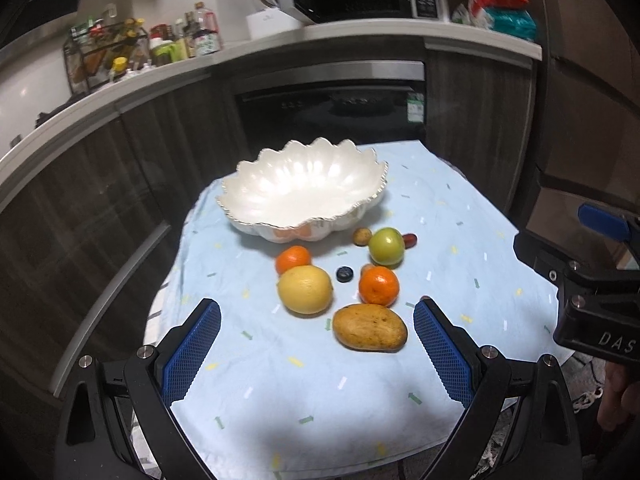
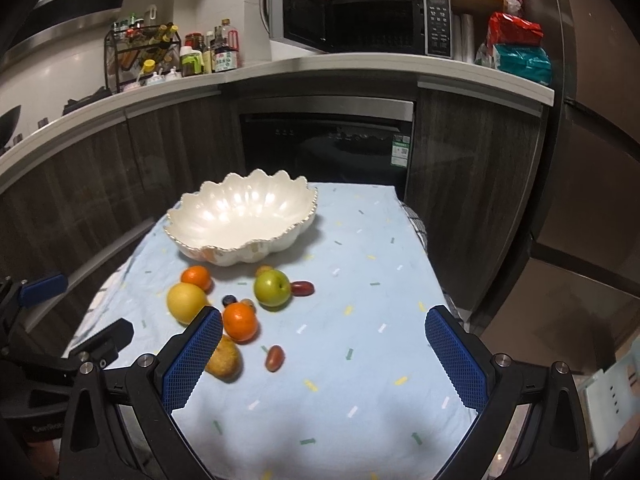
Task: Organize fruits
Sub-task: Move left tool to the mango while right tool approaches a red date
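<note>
An empty white scalloped bowl [image 1: 304, 192] [image 2: 240, 222] stands at the far side of a table under a light blue cloth [image 1: 452, 240]. In front of it lie a yellow lemon [image 1: 305, 289] [image 2: 186, 303], two oranges [image 1: 379, 286] [image 1: 293, 259] [image 2: 239, 322], a green apple [image 1: 386, 246] [image 2: 272, 288], a brown mango [image 1: 370, 327] [image 2: 226, 360], a dark blueberry [image 1: 344, 274], and red dates [image 2: 302, 288] [image 2: 275, 358]. My left gripper [image 1: 316, 312] is open above the near cloth, the mango just ahead between its fingers. My right gripper [image 2: 324, 320] is open too, with a date ahead.
Dark kitchen cabinets and an oven [image 2: 326, 144] stand behind the table. The counter above carries a microwave [image 2: 360, 20], sauce bottles [image 2: 208, 54] and bags [image 2: 516, 46]. A fridge [image 2: 592, 160] is at the right. The right gripper's body [image 1: 592, 280] shows at the left view's right edge.
</note>
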The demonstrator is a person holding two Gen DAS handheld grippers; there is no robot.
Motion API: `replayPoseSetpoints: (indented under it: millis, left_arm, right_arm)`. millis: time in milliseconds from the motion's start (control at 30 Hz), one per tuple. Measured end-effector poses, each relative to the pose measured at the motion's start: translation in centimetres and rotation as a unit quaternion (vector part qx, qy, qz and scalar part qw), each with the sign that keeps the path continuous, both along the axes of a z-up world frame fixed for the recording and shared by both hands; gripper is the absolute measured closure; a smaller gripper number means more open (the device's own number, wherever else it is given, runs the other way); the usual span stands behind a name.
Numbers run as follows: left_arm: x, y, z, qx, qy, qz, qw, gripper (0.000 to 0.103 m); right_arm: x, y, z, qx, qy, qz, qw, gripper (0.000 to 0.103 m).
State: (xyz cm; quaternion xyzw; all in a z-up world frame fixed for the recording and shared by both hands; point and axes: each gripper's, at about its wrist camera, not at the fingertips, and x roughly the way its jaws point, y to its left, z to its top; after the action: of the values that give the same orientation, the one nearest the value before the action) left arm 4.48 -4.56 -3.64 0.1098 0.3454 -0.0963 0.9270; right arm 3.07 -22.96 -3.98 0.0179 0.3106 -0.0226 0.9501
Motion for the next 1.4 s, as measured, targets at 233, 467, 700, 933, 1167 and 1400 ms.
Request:
replayPoseSetpoints:
  millis: [233, 467, 700, 933, 1167, 1400]
  left_arm:
    - [2.1, -1.2, -2.4, 0.002, 0.036, -0.019, 0.9991, 0.004]
    - [3.7, -2.4, -4.3, 0.004, 0.059, -0.040, 0.9975, 0.004]
    - [4.7, -3.1, -6.1, 0.002, 0.084, -0.060, 0.9947, 0.004]
    - [6.0, -3.9, -7.8, 0.007, 0.104, -0.074, 0.9918, 0.004]
    - [6.7, -4.3, -9.4, 0.010, 0.122, -0.083, 0.9890, 0.005]
    - [7.3, -4.2, -10.8, 0.009, 0.139, -0.086, 0.9865, 0.008]
  right_arm:
    - [1.3, -0.7, -1.5, -0.001, 0.018, -0.004, 1.000, 0.000]
    - [2.5, -1.2, -2.8, -0.006, 0.036, -0.006, 0.999, 0.000]
    - [3.5, -1.4, -4.2, -0.012, 0.052, -0.001, 0.999, 0.000]
    - [4.9, -1.4, -5.8, -0.015, 0.072, 0.012, 0.997, 0.004]
    - [6.2, -1.2, -7.2, -0.013, 0.092, 0.024, 0.995, 0.011]
    - [6.9, -0.7, -8.3, -0.007, 0.110, 0.046, 0.993, 0.018]
